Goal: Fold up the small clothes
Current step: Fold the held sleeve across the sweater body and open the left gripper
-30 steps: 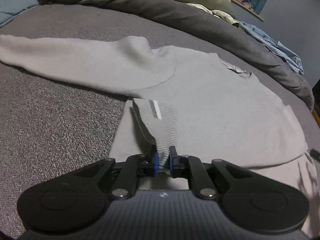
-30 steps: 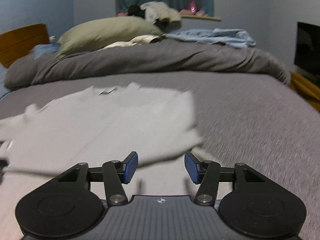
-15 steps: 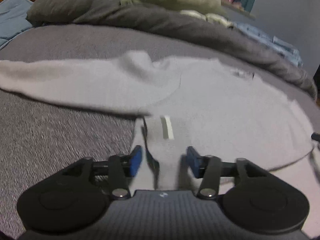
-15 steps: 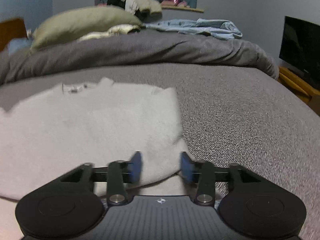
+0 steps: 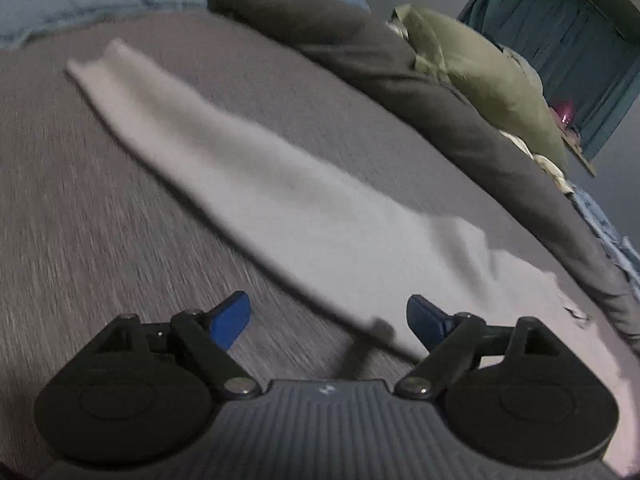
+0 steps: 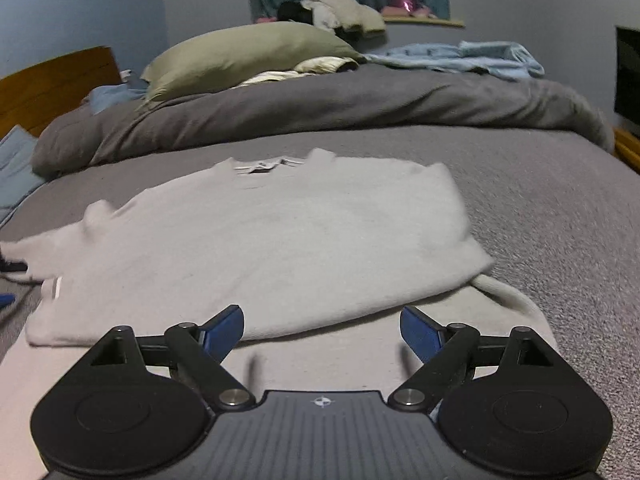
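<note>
A light grey sweater (image 6: 280,240) lies on the grey bed, its lower part folded up over the body, its collar label toward the pillows. Its left sleeve (image 5: 240,172) stretches out flat, seen in the left wrist view. My left gripper (image 5: 328,324) is open and empty, just above the near edge of that sleeve by the shoulder. My right gripper (image 6: 322,328) is open and empty, over the folded hem at the sweater's near right side. A striped cuff (image 6: 56,286) lies on the sweater's left edge.
A rumpled dark grey duvet (image 6: 320,100) runs across the far side of the bed, with an olive pillow (image 6: 240,56) and a light blue garment (image 6: 460,58) on it. A wooden headboard (image 6: 52,80) is at the far left. A dark screen (image 6: 628,76) stands at the right.
My left gripper let go of the striped cuff, opened, and swung left toward the outstretched sleeve. My right gripper stayed open and drew back a little from the fold.
</note>
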Available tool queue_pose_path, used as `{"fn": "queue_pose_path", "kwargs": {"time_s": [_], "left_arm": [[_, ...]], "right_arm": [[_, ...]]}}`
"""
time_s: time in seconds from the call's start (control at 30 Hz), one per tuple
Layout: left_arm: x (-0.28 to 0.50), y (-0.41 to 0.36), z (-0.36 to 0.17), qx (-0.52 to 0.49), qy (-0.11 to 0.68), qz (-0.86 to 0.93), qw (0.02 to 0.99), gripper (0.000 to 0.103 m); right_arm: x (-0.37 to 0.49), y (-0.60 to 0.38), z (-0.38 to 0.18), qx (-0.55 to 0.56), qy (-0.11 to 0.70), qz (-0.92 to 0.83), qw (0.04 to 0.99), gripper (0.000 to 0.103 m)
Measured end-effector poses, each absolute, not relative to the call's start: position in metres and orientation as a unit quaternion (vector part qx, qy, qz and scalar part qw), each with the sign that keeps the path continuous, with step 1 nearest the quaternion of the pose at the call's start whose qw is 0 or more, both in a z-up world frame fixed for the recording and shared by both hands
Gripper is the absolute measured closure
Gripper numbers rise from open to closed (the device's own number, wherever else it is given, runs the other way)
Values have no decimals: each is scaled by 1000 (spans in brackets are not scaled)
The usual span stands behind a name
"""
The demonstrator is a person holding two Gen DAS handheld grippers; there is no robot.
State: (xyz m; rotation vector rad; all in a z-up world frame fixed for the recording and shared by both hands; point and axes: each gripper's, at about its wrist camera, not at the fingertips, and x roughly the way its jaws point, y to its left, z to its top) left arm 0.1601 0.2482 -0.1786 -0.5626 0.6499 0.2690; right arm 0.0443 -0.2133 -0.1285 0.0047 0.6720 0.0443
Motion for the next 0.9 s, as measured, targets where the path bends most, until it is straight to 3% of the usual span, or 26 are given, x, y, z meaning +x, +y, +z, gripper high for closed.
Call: {"fn": "queue_pose_path", "kwargs": {"time_s": [0.2,0.23,0.27,0.33,0.37,0.6,0.9], "left_arm": [[188,301,-195,-268,275,208,900,17],[192,308,-196,-264,266,214,902,23],[198,312,-196,-246,266,226,904,31],[205,318,-194,-201,282,243,906,87],[206,319,-189,-194,282,239,909,97],[201,300,-129,-153,225,203,941,102],[164,142,-28,-26,141,14,990,102]], "right_arm": [[36,-199,-141,-24,339,47,939,16],[34,-196,-144,-31,341,51,938,16],[32,-194,-147,-39,343,56,937,16],[30,-189,-152,-53,345,61,935,16],[29,-187,-154,-59,345,65,935,16],[31,-179,-151,-72,341,74,934,16],[27,-191,-110,-55,322,29,945,19]]}}
